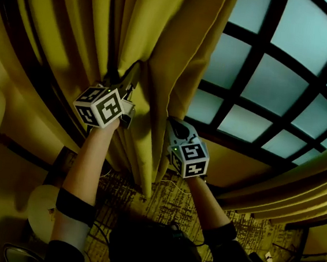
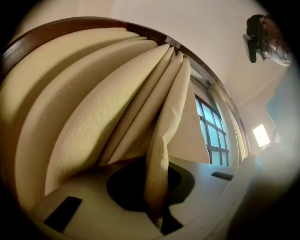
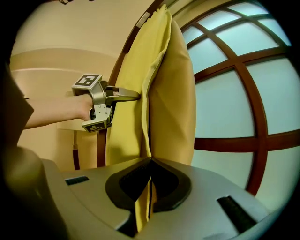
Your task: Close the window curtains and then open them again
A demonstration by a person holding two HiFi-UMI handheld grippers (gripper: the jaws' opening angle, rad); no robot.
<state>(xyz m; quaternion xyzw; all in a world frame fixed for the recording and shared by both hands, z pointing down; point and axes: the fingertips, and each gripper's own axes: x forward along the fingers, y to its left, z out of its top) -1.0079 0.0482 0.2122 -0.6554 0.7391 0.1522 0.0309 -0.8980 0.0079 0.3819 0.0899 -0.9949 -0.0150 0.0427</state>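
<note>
Left gripper: silvery-grey body, white cube with black square markers at back. Right gripper: same grey shell, own marker cube, tiny green light. Up close shells look matte grey, with black hollow round jaws and black slots. Dark band on left forearm, dark cuff on right.

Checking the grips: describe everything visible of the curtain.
The curtain is mustard-yellow fabric hanging in deep vertical folds, bunched left of the dark-framed window, most panes uncovered. The left hand-held gripper is shut on one fold, the right hand-held gripper on the edge nearer the window.
</note>
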